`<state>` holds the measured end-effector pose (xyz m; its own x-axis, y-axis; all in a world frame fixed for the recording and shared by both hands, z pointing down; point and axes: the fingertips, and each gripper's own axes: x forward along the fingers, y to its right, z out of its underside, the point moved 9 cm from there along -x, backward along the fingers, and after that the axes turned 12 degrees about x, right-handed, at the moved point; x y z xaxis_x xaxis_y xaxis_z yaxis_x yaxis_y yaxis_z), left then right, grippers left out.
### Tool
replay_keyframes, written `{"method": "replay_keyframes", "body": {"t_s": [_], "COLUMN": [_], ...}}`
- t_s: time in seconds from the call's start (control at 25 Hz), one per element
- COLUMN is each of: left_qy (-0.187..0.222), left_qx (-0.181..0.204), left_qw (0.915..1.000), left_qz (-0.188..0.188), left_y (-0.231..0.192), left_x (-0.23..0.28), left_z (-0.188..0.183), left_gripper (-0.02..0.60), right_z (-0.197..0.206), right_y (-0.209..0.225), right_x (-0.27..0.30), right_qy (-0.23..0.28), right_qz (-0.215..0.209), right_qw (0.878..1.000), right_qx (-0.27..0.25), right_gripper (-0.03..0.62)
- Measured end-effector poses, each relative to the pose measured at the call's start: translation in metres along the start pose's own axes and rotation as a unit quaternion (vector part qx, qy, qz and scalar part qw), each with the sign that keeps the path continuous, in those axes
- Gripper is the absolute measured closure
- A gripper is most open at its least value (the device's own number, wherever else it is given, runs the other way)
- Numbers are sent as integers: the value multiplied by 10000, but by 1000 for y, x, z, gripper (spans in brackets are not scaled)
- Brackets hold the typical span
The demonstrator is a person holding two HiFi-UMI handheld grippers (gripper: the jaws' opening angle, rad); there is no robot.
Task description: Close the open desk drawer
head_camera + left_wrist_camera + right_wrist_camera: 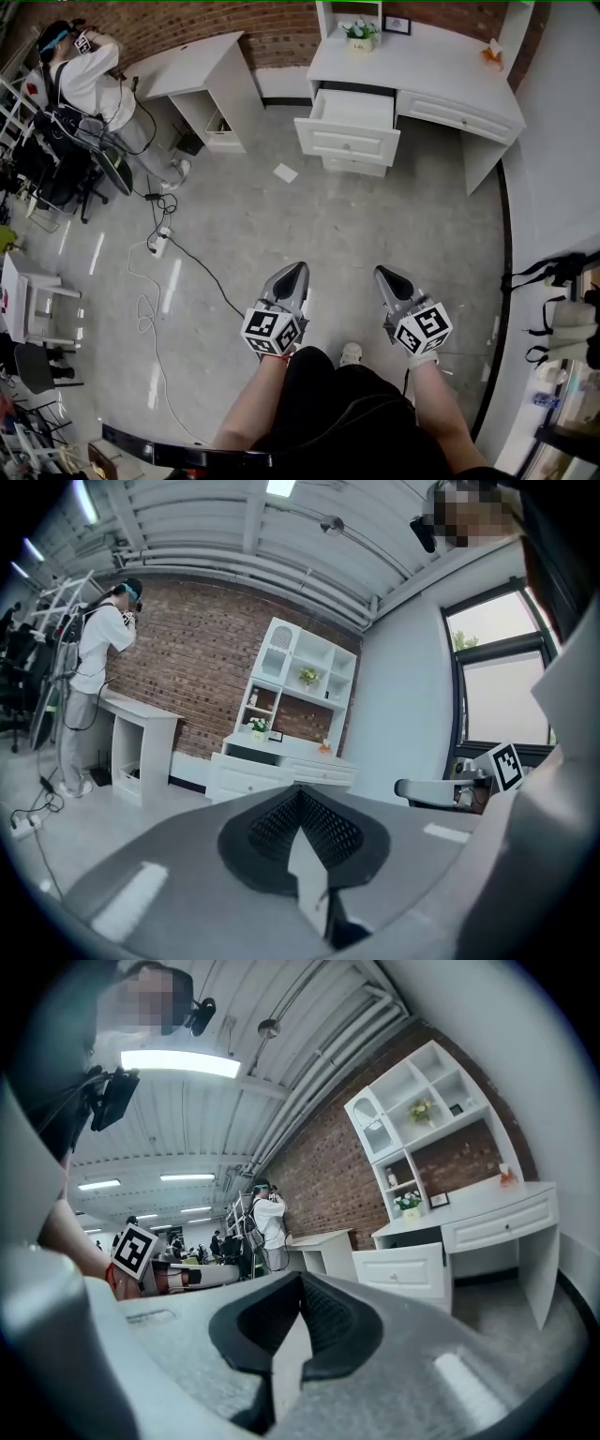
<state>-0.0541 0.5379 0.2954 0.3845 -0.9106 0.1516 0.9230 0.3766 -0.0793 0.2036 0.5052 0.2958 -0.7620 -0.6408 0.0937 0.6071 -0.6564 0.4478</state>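
Drawer (349, 122) hangs open, paper scrap (285, 172) nearby; left gripper (296, 273) and right gripper (386, 276) closed, empty.

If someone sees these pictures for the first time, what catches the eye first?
The white desk at the top of the head view, against the brick wall, has one drawer pulled open. Lower down, the left gripper and right gripper sit side by side above the floor, jaws together and empty, well short of the desk. A person stands at the upper left.

Red brick wall (272, 37), grey floor (328, 234), white side table (197, 66), window (492, 682), seemingly daylit.
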Motion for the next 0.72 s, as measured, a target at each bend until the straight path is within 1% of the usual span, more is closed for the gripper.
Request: {"method": "replay_keyframes", "body": {"t_s": [0.12, 0.24, 0.4, 0.56, 0.72], "left_qy": [-8, 138, 184, 121, 102], "left_qx": [-27, -13, 55, 111, 61], "left_qw": [10000, 9999, 9997, 9989, 9989], "left_qz": [-15, 12, 165, 446, 457], "left_y": [-5, -19, -44, -69, -103], "left_x": [10, 26, 63, 100, 124], "left_z": [-2, -12, -19, -28, -34], "left_gripper": [580, 580, 580, 580, 580], "right_z": [-2, -9, -12, -25, -41], "right_y": [9, 15, 28, 42, 53], "right_x": [9, 27, 59, 93, 130], "right_qy": [-20, -19, -20, 16, 93], "right_qz": [21, 15, 46, 191, 260], "right_qw": [10000, 10000, 9999, 9996, 9993], "right_qx": [37, 35, 91, 191, 234], "right_gripper": [594, 594, 594, 594, 594]}}
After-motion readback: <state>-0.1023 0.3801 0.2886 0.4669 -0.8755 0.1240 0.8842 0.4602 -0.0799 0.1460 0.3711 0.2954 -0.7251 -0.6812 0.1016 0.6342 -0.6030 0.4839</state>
